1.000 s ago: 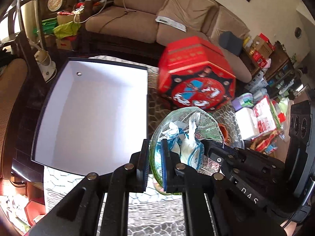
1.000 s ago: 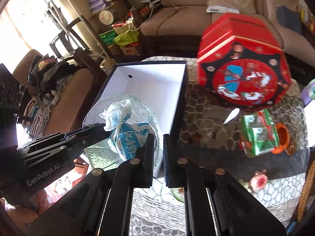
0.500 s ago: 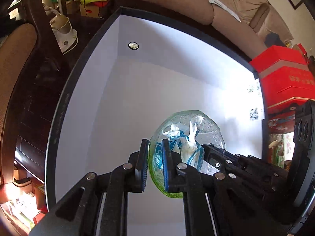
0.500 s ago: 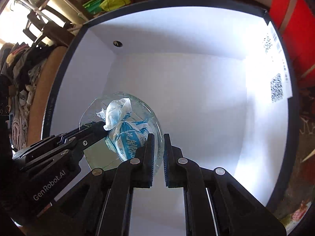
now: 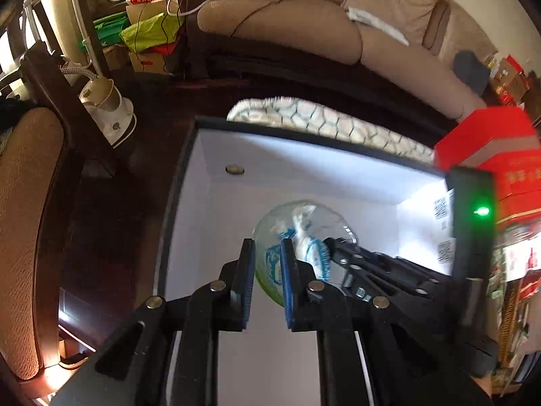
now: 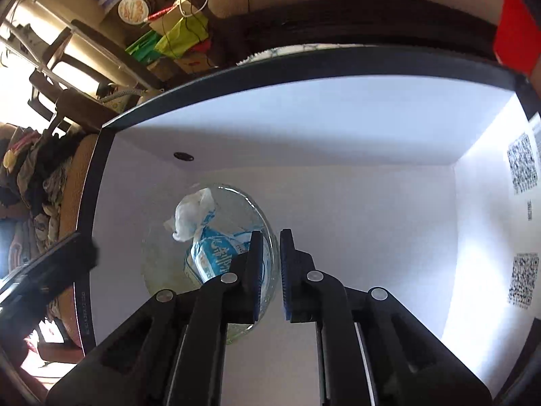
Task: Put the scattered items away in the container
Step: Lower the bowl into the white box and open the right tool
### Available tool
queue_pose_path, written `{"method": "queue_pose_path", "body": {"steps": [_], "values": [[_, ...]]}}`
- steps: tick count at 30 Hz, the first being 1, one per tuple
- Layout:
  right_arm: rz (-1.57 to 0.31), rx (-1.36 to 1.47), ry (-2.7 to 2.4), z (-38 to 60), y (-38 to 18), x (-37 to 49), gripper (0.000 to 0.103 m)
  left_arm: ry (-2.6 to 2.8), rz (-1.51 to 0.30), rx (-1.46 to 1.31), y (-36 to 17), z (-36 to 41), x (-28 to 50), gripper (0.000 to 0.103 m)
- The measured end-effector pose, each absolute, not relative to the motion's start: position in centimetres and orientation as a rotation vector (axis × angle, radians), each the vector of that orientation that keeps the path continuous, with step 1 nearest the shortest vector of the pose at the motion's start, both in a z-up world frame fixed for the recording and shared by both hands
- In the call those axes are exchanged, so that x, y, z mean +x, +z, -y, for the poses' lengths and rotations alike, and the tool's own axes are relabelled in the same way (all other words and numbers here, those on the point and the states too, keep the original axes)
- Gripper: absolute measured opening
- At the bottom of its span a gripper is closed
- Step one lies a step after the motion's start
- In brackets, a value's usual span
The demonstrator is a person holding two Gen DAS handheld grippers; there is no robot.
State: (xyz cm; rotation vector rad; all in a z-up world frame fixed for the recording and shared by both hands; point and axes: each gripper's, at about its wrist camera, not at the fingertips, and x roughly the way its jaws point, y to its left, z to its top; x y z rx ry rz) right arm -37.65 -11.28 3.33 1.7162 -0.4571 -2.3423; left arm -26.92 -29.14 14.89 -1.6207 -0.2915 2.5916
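Note:
A clear glass bowl (image 5: 304, 216) (image 6: 159, 270) with a blue-and-white tissue packet (image 5: 312, 253) (image 6: 209, 253) in it sits low inside the white box (image 5: 304, 155) (image 6: 304, 118) with a dark rim. My right gripper (image 6: 270, 237) (image 5: 333, 242) is shut on the bowl's right rim. The jaws of my left gripper (image 5: 267, 247) are opening. The bowl shows through their gap in the left wrist view. In the right wrist view the left gripper (image 6: 89, 250) is blurred and stands apart from the bowl's left edge.
A red octagonal tin (image 5: 490, 149) stands right of the box on the hexagon-patterned cloth (image 5: 321, 118). QR labels (image 6: 522, 165) are on the box's right wall. A brown sofa (image 5: 304, 27) lies beyond, a chair (image 5: 30, 203) and a white appliance (image 5: 104, 108) to the left.
Both grippers carried the bowl from over the table down into the box. The left gripper's gap has widened and it has drawn back from the bowl's rim.

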Motion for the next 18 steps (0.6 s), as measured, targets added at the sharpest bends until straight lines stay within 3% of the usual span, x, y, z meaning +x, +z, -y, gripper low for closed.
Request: {"method": "queue_pose_path", "body": {"steps": [4, 8, 13, 18], "values": [[0.537, 1.691, -2.364, 12.5, 3.1, -38.2, 0.010, 2.607, 0.327, -1.571, 16.6, 30.3, -25.4, 0.014], [0.577, 1.645, -2.377, 13.4, 2.9, -38.9, 0.010, 2.589, 0.351, -1.602, 15.1, 31.1, -25.9, 0.014], [0.433, 1.574, -2.376, 14.9, 3.1, -40.8, 0.011, 2.554, 0.414, -1.625, 13.2, 32.6, -26.1, 0.014], [0.446, 1.527, -2.368, 15.8, 2.9, -41.7, 0.013, 2.552, 0.435, -1.619, 12.5, 33.0, -25.8, 0.014]]}}
